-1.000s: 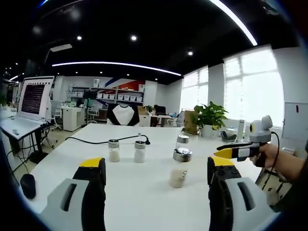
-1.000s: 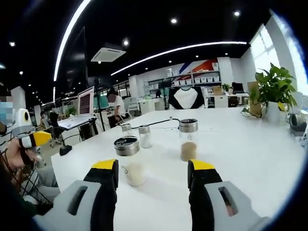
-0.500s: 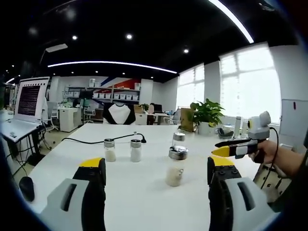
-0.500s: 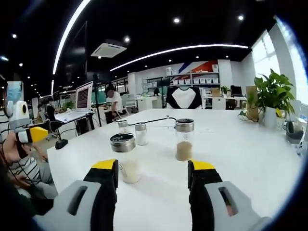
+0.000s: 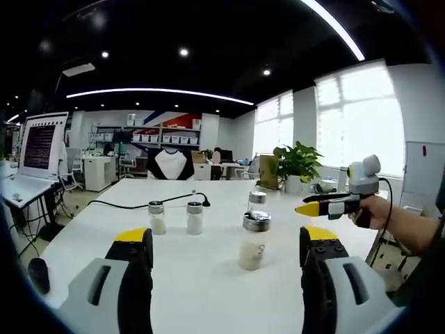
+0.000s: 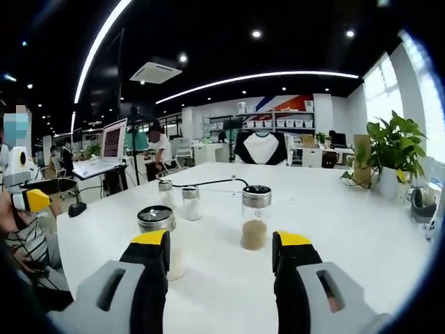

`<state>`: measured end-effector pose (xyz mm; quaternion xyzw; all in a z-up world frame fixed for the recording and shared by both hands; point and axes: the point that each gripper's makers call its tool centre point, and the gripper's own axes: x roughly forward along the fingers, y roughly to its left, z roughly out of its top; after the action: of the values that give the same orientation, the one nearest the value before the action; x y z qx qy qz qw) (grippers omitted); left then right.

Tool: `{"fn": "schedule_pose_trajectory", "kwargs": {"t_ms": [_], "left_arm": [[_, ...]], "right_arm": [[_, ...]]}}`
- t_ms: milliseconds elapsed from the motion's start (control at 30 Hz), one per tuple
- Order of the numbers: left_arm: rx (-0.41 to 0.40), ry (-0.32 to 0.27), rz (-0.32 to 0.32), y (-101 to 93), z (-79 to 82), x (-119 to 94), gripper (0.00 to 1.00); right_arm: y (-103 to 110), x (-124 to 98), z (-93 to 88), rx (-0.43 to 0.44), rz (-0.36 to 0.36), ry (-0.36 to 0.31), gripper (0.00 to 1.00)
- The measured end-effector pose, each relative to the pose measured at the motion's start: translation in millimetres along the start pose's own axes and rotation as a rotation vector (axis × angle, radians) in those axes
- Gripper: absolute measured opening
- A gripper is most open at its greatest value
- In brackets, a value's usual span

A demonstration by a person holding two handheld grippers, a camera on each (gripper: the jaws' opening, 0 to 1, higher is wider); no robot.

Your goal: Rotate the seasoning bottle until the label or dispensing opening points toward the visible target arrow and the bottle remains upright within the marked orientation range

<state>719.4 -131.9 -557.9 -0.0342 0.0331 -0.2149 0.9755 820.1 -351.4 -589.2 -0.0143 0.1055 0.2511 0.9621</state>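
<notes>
A glass seasoning bottle [image 5: 252, 240] with a metal lid and pale powder stands upright on the white table [image 5: 201, 285], just ahead of my left gripper [image 5: 226, 235], whose jaws stand wide apart and hold nothing. A second lidded bottle [image 5: 257, 200] stands behind it. In the right gripper view this nearer bottle [image 6: 158, 221] is partly hidden by the left jaw, and the other bottle [image 6: 254, 217] holds brownish powder. My right gripper [image 6: 221, 238] is open and touches neither. It also appears from the side [image 5: 309, 207], held in a hand above the table.
Two small shakers [image 5: 158, 218] [image 5: 194, 217] stand further back beside a black cable [image 5: 132, 202]. A laptop [image 5: 40, 149] sits on a stand at the left, a potted plant [image 5: 297, 163] at the far right. The left gripper [image 6: 31, 200] and a person sit at the table's left edge.
The right gripper, seen from the left one, has risen a little and moved left. Both cameras shifted slightly. All the bottles stand where they were.
</notes>
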Motion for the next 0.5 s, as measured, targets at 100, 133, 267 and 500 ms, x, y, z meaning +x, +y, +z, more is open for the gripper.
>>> {"fn": "schedule_pose_trajectory", "kwargs": {"t_ms": [100, 133, 267, 500], "left_arm": [[0.0, 0.002, 0.002, 0.8, -0.9, -1, 0.92], [-0.001, 0.003, 0.005, 1.5, -1.3, -1, 0.92], [-0.001, 0.002, 0.012, 3.8, -1.1, -3, 0.92], [0.008, 0.005, 0.016, 7.8, -0.9, -3, 0.92]], "right_arm": [[-7, 10, 5.8, 0.008, -0.002, -0.01, 0.61], [-9, 13, 7.2, 0.006, -0.002, -0.01, 0.61], [-18, 27, 15.4, -0.038, -0.01, -0.009, 0.62], [-33, 48, 22.3, -0.032, -0.014, -0.02, 0.62]]}}
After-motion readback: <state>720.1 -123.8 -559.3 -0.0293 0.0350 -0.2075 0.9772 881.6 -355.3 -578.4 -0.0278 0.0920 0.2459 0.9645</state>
